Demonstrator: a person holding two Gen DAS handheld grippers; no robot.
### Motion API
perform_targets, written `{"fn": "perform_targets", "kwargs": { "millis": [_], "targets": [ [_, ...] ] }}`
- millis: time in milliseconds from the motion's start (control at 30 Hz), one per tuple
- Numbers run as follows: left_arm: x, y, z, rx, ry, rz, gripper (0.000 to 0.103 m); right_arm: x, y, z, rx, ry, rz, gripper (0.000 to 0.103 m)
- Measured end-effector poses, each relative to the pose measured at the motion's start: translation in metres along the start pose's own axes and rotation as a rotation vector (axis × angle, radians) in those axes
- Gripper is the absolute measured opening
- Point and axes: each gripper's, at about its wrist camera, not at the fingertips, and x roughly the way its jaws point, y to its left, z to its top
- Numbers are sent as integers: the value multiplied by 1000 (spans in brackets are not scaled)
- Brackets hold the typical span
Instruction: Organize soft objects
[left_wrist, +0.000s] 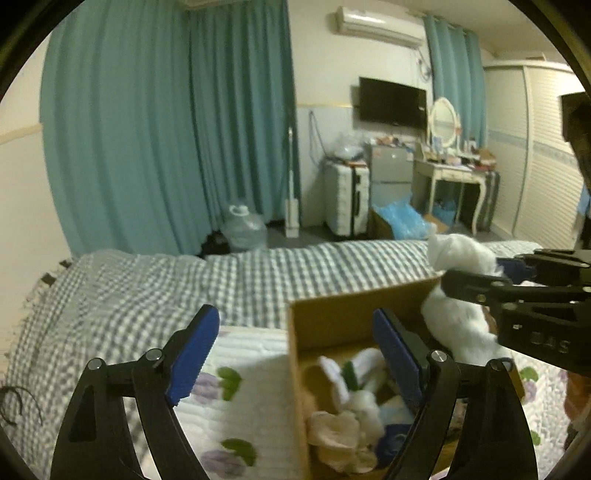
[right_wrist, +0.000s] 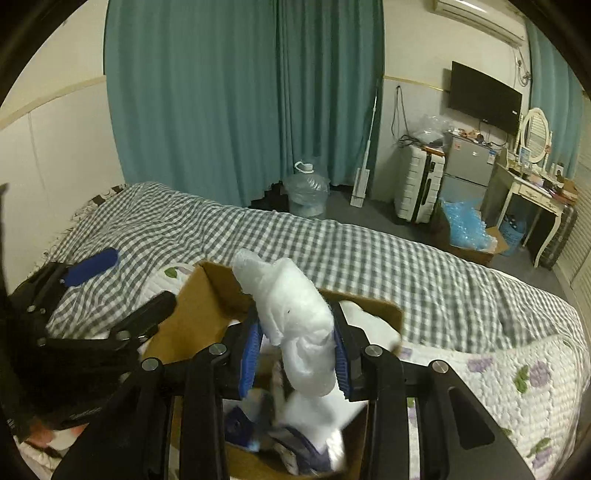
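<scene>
A brown cardboard box (left_wrist: 332, 321) sits on the bed and holds several soft toys and cloths (left_wrist: 351, 406). My left gripper (left_wrist: 295, 354) is open and empty, its right finger over the box's left part. My right gripper (right_wrist: 295, 354) is shut on a white fluffy soft object (right_wrist: 299, 325) and holds it above the box (right_wrist: 207, 306). In the left wrist view the right gripper (left_wrist: 476, 280) comes in from the right with the white soft object (left_wrist: 458, 295) over the box's right side. The left gripper (right_wrist: 122, 291) shows at the left of the right wrist view.
The bed has a grey checked cover (left_wrist: 147, 288) and a white floral quilt (left_wrist: 251, 402) under the box. Beyond the bed are teal curtains (left_wrist: 166, 129), a water jug (left_wrist: 245, 227), a suitcase (left_wrist: 345, 199), a small fridge (left_wrist: 389, 173) and a dressing table (left_wrist: 450, 173).
</scene>
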Motion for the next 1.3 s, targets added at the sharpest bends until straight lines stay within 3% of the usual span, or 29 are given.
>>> {"fn": "perform_targets", "kwargs": {
  "millis": [67,100,167,333,500,733,767,867,1100,1200,1300],
  "targets": [
    [-1,6,0,-1,-13,20,86,7,4,5,6,-12,12,42],
    [-4,10,-1,-4,-24,39,86,10,5,7,20,-23,15,65],
    [-9,16,-2,-18,-46,64,86,13,2,7,67,-41,13,96],
    [-23,24,2,-46,-87,78,86,1,-4,8,103,-42,-9,96],
    [-62,13,18,-17,-146,74,86,-52,-6,12,97,-91,-60,96],
    [-156,-5,48,9,-291,61,87,-181,13,23,33,-257,-152,96],
    [-170,-6,52,4,-307,64,94,-204,17,22,27,-299,-151,96],
    [-212,-10,60,-13,-360,42,96,-261,23,15,24,-391,-143,99],
    [-286,-16,46,-8,-458,26,99,-352,45,-18,-12,-509,-164,102],
    [-299,-17,29,-14,-463,-18,100,-364,49,-36,-5,-515,-147,102],
    [-300,-17,12,-14,-463,-14,100,-366,48,-60,30,-529,-137,102]
  ]
}}
